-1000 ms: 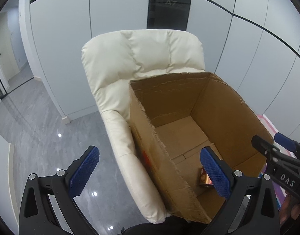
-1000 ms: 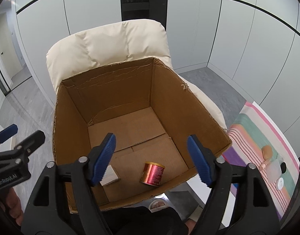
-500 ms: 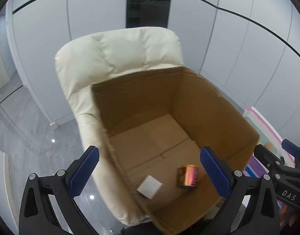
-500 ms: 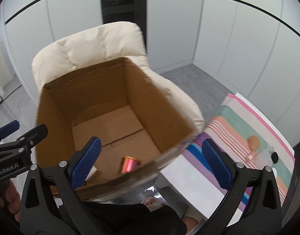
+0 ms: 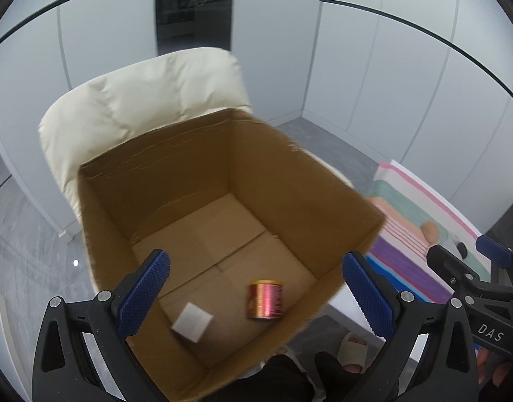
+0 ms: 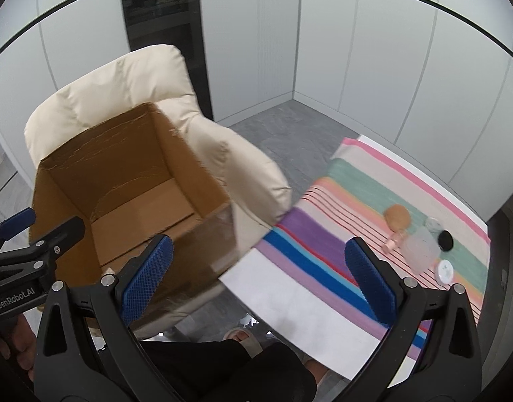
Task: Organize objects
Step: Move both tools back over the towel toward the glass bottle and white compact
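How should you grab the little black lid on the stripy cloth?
Judging by its flat, round shape, take the black lid by its rim, coming straight down from above with the open right gripper. It lies flat on the striped cloth, close beside a clear jar.

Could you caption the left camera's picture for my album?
Open left claw above a cardboard box holding a red can.

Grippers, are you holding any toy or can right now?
No. The left gripper and the right gripper are both open and empty; the red can lies in the cardboard box.
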Demonstrator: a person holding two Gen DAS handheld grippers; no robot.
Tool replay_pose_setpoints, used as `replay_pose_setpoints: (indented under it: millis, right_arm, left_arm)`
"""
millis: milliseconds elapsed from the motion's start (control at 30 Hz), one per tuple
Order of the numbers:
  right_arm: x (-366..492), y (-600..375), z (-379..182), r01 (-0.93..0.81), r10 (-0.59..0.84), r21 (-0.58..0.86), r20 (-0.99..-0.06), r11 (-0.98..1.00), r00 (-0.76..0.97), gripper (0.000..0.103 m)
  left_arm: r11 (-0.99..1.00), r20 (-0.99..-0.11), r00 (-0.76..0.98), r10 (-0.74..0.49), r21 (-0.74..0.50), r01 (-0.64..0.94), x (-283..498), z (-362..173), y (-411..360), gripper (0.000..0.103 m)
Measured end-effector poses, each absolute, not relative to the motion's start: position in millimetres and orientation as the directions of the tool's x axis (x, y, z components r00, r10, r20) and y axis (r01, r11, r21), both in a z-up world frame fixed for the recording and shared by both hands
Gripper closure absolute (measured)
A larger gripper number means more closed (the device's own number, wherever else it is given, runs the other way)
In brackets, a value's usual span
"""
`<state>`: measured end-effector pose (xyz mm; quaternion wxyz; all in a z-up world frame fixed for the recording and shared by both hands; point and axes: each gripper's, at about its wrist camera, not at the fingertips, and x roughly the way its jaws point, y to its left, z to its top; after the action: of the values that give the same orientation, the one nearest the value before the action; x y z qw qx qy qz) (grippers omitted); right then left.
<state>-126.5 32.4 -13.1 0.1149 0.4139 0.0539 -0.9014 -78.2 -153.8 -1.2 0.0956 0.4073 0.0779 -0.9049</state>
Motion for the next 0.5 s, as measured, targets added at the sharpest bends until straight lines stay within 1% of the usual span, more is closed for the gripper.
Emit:
replay_pose_setpoints:
  millis: [500]
  right_arm:
    - [-121.8,120.7,-13.5,0.096,-0.058,-0.006,-0.761,-0.995,-0.646,0.0]
  left_arm:
    - [-0.992,-0.735,-0.678,-0.01,-0.077,0.098,-103.9,2.9,-86.9,0.0]
